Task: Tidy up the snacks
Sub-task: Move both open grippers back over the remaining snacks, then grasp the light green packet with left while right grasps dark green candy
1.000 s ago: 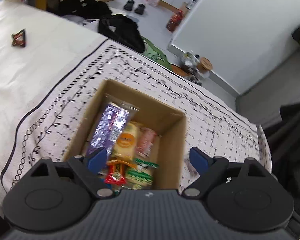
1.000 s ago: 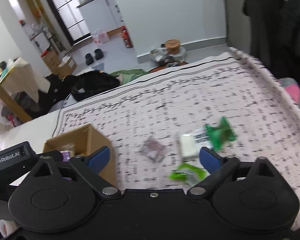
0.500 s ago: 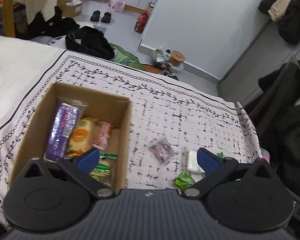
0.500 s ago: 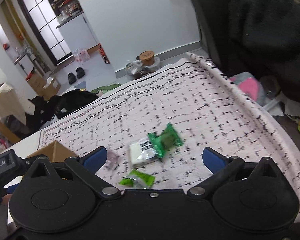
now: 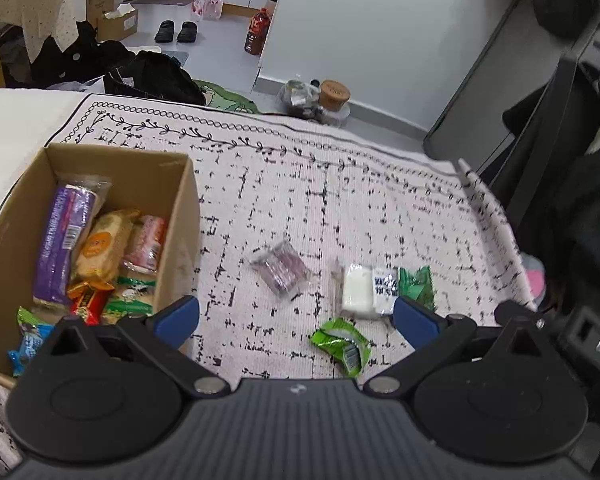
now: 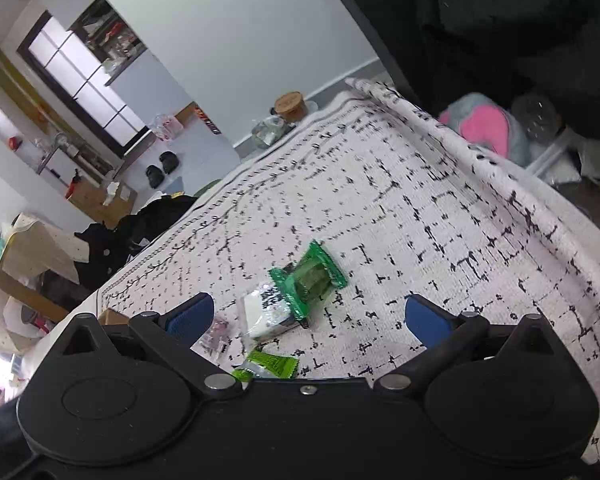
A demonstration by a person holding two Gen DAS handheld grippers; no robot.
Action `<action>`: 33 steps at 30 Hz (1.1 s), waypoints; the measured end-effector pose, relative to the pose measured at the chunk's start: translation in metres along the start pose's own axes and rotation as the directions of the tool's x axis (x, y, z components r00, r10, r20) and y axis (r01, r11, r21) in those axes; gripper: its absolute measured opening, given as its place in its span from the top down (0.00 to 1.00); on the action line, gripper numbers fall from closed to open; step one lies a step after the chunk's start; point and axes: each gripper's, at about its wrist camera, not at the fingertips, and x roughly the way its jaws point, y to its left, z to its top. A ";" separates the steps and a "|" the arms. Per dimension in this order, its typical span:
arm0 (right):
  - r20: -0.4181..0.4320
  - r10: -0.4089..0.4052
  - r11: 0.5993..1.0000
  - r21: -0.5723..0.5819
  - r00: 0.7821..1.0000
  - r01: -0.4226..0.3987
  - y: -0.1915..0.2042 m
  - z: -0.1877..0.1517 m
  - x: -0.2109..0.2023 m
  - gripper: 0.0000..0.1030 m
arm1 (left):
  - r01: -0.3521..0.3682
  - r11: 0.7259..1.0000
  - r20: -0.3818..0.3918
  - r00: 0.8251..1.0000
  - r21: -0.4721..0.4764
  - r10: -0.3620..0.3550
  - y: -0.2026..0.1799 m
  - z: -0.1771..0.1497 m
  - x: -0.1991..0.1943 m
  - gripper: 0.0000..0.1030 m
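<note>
A cardboard box (image 5: 180,216) on the patterned cloth holds several snack packs, among them a purple bar (image 5: 62,236) and a yellow pack (image 5: 100,246). To its right on the cloth lie a clear purple packet (image 5: 281,270), a white pack (image 5: 366,290), a dark green wrapper (image 5: 417,286) and a light green wrapper (image 5: 342,345). My left gripper (image 5: 296,318) hovers open above these loose snacks, empty. My right gripper (image 6: 308,316) is open and empty too, just short of the white pack (image 6: 266,310) and dark green wrapper (image 6: 308,278); the light green wrapper (image 6: 270,364) lies below it.
The cloth (image 6: 440,216) drops off at its right edge, with a pink soft thing (image 6: 486,126) and dark clothing beyond. On the floor past the far edge stand a wooden-lidded jar (image 5: 334,94), a black bag (image 5: 156,78) and shoes (image 5: 176,32).
Both grippers have swung to the right, away from the box and over the loose snacks. The box has slid to the left of the left wrist view; the views have rolled.
</note>
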 end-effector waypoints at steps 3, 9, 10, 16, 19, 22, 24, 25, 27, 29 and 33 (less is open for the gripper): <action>-0.019 0.004 1.000 0.011 1.000 -0.004 -0.003 -0.001 0.009 0.00 | -0.005 1.000 -0.010 1.000 0.010 0.005 -0.006 -0.005 0.009 0.00; -0.073 -0.005 0.999 0.035 0.997 0.007 -0.012 -0.001 0.028 0.02 | -0.006 1.000 -0.062 0.998 -0.020 0.005 -0.013 -0.013 0.036 0.02; -0.080 -0.002 0.999 0.047 0.997 0.006 -0.015 0.000 0.031 0.03 | -0.003 1.000 -0.068 0.998 -0.024 0.001 -0.014 -0.014 0.040 0.02; -0.112 0.043 0.989 0.143 0.993 -0.026 -0.031 0.001 0.045 0.12 | 0.007 0.998 -0.089 0.996 -0.064 -0.013 -0.019 -0.021 0.061 0.06; -0.120 0.064 0.984 0.172 0.991 -0.043 -0.035 0.000 0.053 0.16 | 0.018 0.997 -0.110 0.994 -0.081 -0.026 -0.022 -0.024 0.073 0.12; -0.127 0.074 0.981 0.186 0.989 -0.050 -0.035 0.001 0.060 0.17 | 0.017 0.995 -0.138 0.990 -0.100 -0.031 -0.024 -0.027 0.085 0.19; -0.128 0.088 0.978 0.198 0.988 -0.061 -0.036 0.001 0.064 0.17 | 0.020 0.993 -0.150 0.988 -0.114 -0.037 -0.024 -0.029 0.092 0.24; -0.127 0.095 0.977 0.204 0.987 -0.068 -0.036 0.001 0.066 0.17 | 0.023 0.992 -0.159 0.986 -0.126 -0.043 -0.024 -0.030 0.096 0.28; -0.127 0.107 0.973 0.216 0.986 -0.078 -0.035 0.001 0.070 0.17 | 0.021 0.991 -0.159 0.986 -0.132 -0.042 -0.025 -0.032 0.100 0.31; -0.120 0.113 0.970 0.230 0.986 -0.083 -0.035 0.001 0.074 0.17 | 0.001 0.994 -0.139 0.990 -0.107 -0.016 -0.028 -0.033 0.101 0.45; -0.110 0.128 0.961 0.261 0.986 -0.096 -0.034 0.002 0.081 0.18 | 0.004 0.995 -0.145 0.989 -0.096 -0.018 -0.029 -0.031 0.101 0.73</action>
